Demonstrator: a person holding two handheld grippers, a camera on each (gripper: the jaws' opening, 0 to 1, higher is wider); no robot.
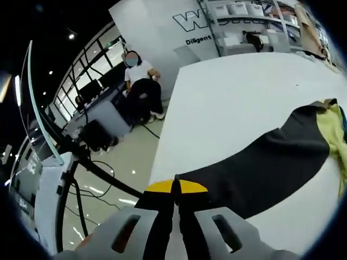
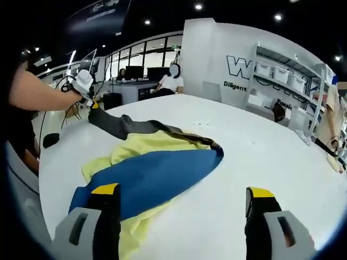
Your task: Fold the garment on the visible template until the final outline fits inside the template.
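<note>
Crumpled black-yellow-blue garment [image 2: 157,162] on white table [image 2: 260,157]

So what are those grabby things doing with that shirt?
A person is working a garment on a white table with two hand-held grippers. The left gripper is shut on the dark sleeve, stretched out toward the table edge. The right gripper hangs open near the blue and yellow part, holding nothing. The garment lies crumpled, not yet folded.

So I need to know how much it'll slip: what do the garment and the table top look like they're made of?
The garment looks like soft, matte woven or knit cloth in blue, yellow and black panels; it drapes and bunches in loose folds. The exact fibre can't be told. The table top looks like a smooth, hard white surface, perhaps laminate, with a faint sheen and no visible texture.
</note>
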